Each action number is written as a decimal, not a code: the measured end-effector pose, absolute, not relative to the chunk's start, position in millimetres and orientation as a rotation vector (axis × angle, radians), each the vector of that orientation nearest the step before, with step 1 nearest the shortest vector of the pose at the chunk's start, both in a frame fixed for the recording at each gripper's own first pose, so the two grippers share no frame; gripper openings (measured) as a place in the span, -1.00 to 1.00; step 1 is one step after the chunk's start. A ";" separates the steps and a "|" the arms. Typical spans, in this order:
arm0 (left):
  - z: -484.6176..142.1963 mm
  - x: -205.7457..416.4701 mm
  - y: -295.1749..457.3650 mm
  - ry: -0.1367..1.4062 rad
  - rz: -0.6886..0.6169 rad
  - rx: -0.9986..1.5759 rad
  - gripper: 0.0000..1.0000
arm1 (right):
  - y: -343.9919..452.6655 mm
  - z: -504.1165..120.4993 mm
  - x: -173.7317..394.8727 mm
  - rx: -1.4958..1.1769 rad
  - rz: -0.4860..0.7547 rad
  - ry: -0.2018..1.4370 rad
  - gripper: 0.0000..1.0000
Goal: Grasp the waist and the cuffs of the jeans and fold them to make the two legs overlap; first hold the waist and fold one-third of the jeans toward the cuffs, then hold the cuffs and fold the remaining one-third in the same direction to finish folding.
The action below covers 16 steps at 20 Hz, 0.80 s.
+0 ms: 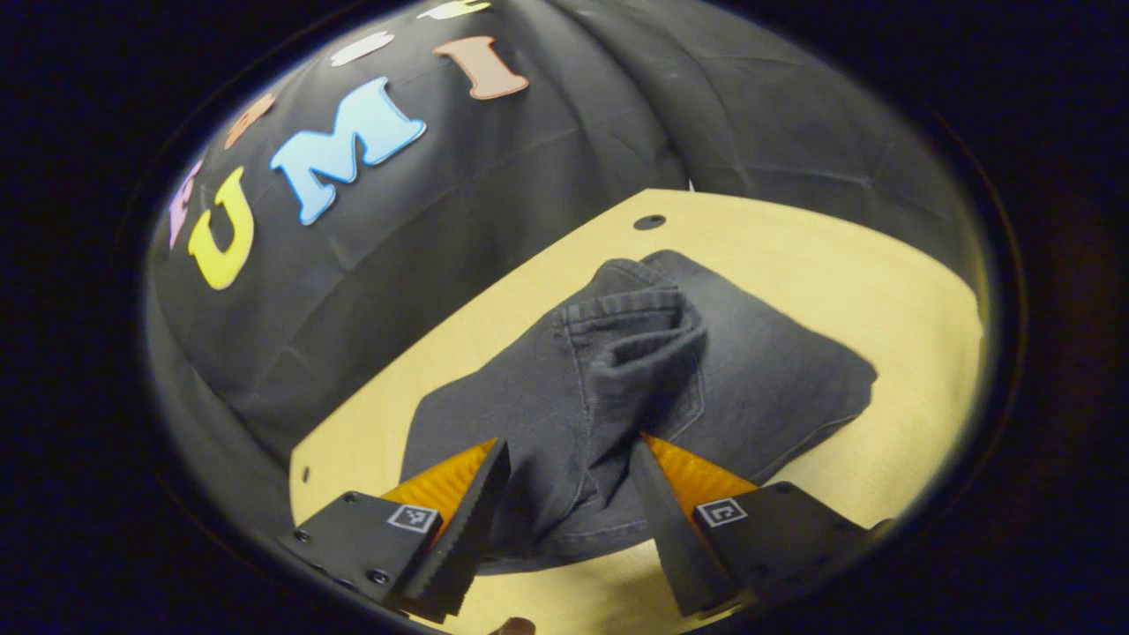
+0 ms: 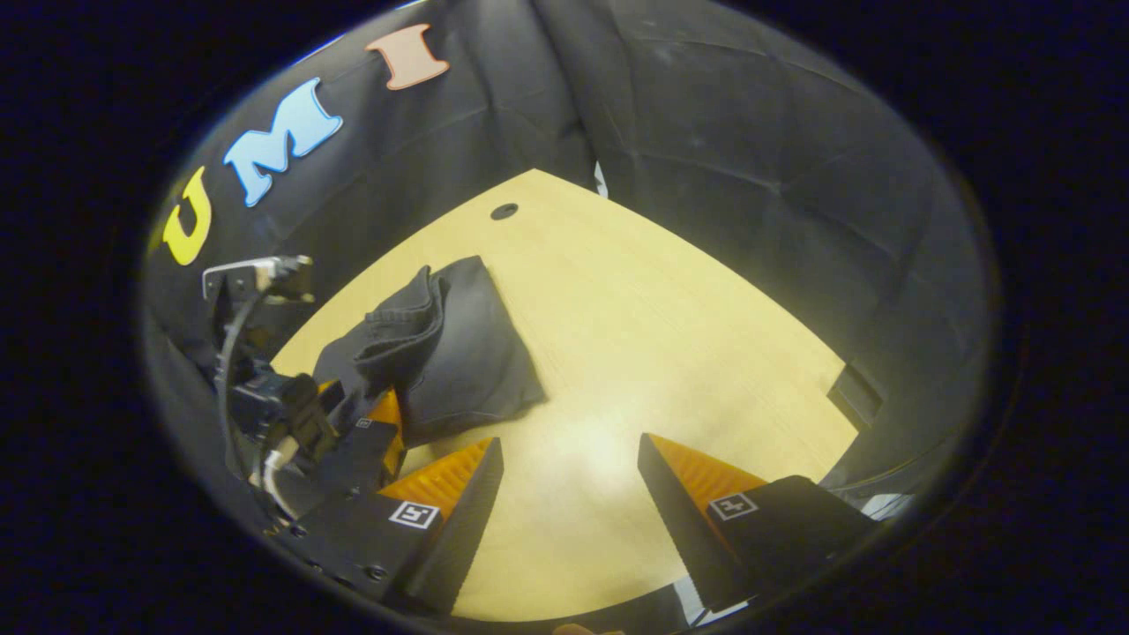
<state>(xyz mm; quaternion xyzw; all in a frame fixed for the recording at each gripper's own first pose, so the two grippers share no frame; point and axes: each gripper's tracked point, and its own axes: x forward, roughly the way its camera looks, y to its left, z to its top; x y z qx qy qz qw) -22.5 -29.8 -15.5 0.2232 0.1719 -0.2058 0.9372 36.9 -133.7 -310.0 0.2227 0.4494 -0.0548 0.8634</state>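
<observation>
My left gripper gapes wide over the folded jeans; my right gripper, also wide, holds nothing, jeans at ten o'clock. Folding looks finished; next, I'd withdraw.

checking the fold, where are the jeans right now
The jeans lie folded in a bundle on the wooden table, just ahead of the open left gripper.
</observation>
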 end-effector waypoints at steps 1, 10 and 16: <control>3.6 -27.2 -31.5 0.323 -0.438 0.361 0.77 | -134.1 -309.1 38.6 0.454 -0.103 0.931 0.89; 215.9 -40.7 78.9 -0.013 -0.325 0.042 0.89 | -123.2 -193.7 136.1 0.232 -0.005 0.528 0.91; 317.9 -65.9 127.7 -0.355 -0.183 -0.090 0.94 | -78.0 -38.1 176.2 -0.017 0.078 -0.147 0.88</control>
